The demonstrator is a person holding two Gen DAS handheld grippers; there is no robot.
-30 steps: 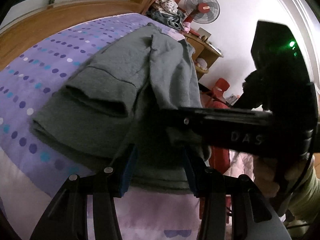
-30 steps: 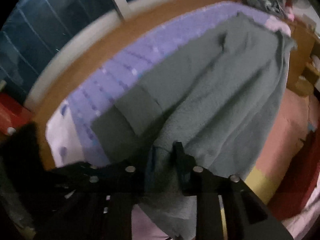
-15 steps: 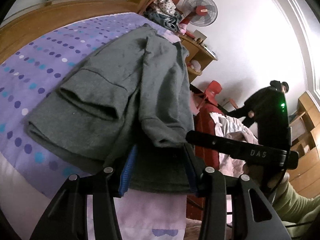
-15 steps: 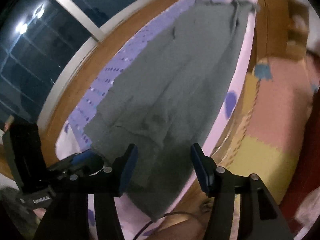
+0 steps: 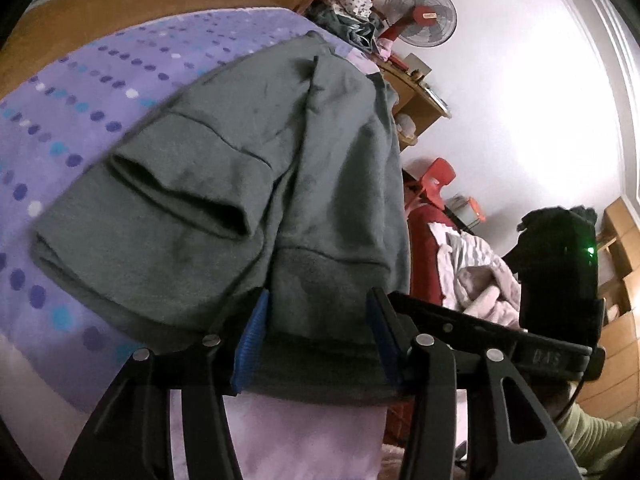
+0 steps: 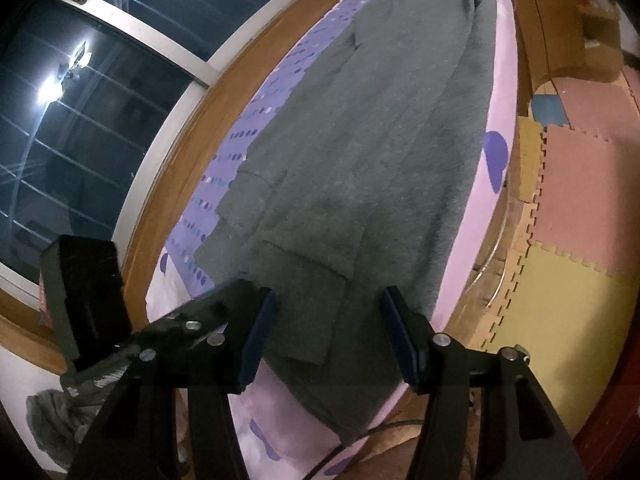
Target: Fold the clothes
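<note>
A grey fleece garment (image 5: pixel 240 184) lies lengthwise on a bed with a purple dotted sheet (image 5: pixel 80 92); its two cuffed ends point toward me. It also shows in the right wrist view (image 6: pixel 380 152), hanging partly over the bed's edge. My left gripper (image 5: pixel 318 332) is open, its blue pads either side of the near cuffed end, close above the fabric. My right gripper (image 6: pixel 328 332) is open and empty, above the same near end. The right gripper's body (image 5: pixel 556 280) shows at the right of the left wrist view.
A wooden bed frame and dark window (image 6: pixel 80 120) run along the far side. A fan (image 5: pixel 420 16), piled clothes (image 5: pixel 348 8), a wooden shelf and a red chair (image 5: pixel 436 184) stand beyond the bed. Foam floor mats (image 6: pixel 580 220) lie on the right.
My right gripper has let go of the grey fabric, opened and drawn back from the garment. The released cuffed end now lies on the bed. My left gripper stays open over it.
</note>
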